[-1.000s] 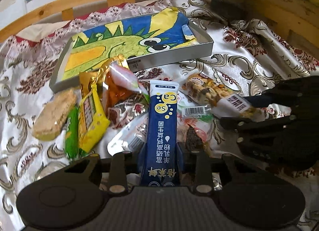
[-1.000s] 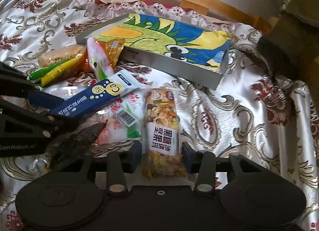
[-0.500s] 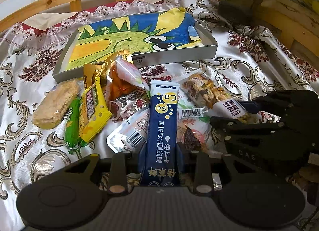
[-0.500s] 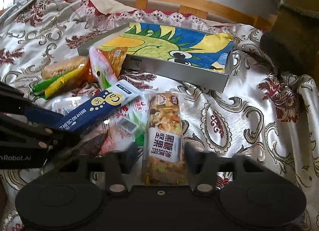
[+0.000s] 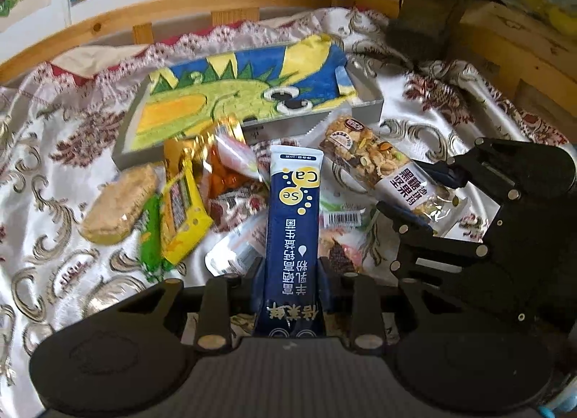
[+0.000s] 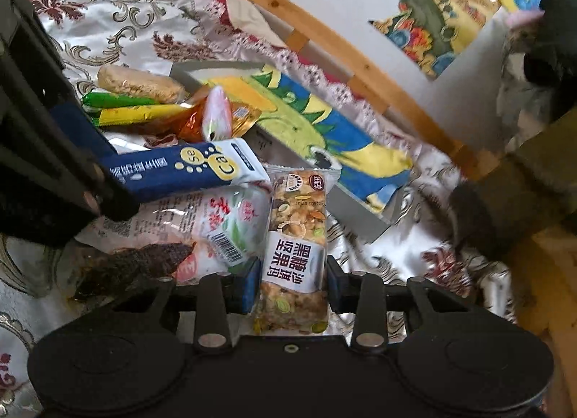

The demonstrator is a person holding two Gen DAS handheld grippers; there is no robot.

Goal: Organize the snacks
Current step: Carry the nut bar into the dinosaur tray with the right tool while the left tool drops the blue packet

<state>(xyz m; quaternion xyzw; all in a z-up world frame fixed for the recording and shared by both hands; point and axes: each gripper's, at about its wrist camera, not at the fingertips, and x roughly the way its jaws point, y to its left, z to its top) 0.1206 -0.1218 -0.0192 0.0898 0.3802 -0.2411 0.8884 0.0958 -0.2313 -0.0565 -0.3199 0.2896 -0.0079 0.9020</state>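
Note:
My left gripper [image 5: 290, 282] is shut on a long blue sachet [image 5: 293, 216] and holds it raised above the snack pile. My right gripper [image 6: 293, 282] is shut on a clear-wrapped nut bar [image 6: 297, 237] and holds it lifted too. In the left wrist view the nut bar [image 5: 382, 162] sticks out from the right gripper [image 5: 414, 194]. In the right wrist view the blue sachet [image 6: 187, 169] juts from the left gripper at the left edge. Behind both lies a grey tray [image 5: 364, 109] lined with a dinosaur drawing; in the right wrist view its near wall [image 6: 357, 216] shows.
On the patterned cloth [image 5: 54, 172] lie a rice cake [image 5: 120, 198], a green stick [image 5: 151, 234], a yellow bar [image 5: 180, 209], an orange packet [image 5: 223, 172] and a white pouch [image 6: 216, 223]. A wooden rail [image 5: 223, 3] runs behind the tray.
Both grippers have lifted with their snacks and moved toward the tray. The right gripper closed fully on the nut bar and tilted.

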